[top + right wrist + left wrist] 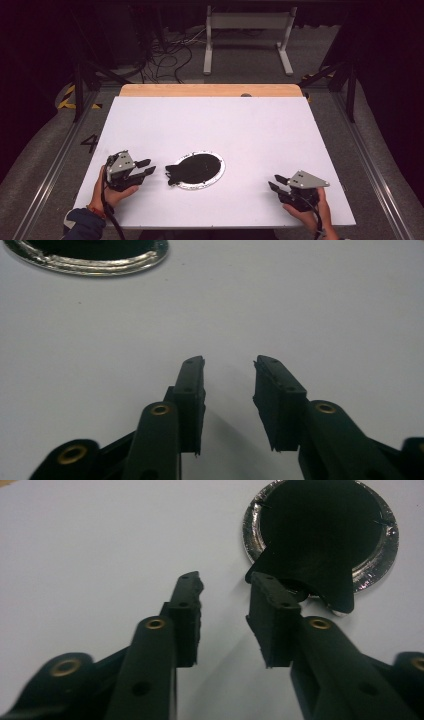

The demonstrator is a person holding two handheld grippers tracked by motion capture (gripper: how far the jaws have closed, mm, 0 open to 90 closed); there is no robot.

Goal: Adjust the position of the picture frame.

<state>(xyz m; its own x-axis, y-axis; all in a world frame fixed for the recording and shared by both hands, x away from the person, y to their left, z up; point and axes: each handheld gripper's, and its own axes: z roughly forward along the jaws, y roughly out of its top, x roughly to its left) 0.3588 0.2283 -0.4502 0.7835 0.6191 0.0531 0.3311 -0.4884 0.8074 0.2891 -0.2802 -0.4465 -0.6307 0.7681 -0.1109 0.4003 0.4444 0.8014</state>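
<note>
A round silver-rimmed dish lies on the white table, just left of centre. A flat black piece covers its inside, and a black tab juts over the rim on the left. My left gripper rests left of the dish, pointing at that tab, jaws open and empty. In the left gripper view the black piece and rim lie just past my gripper. My right gripper sits at the table's near right, open and empty, with the dish rim farther off.
A bare wooden strip runs along the table's far edge. Beyond it a white metal stand and loose cables sit on the floor. Metal rails flank both sides of the table.
</note>
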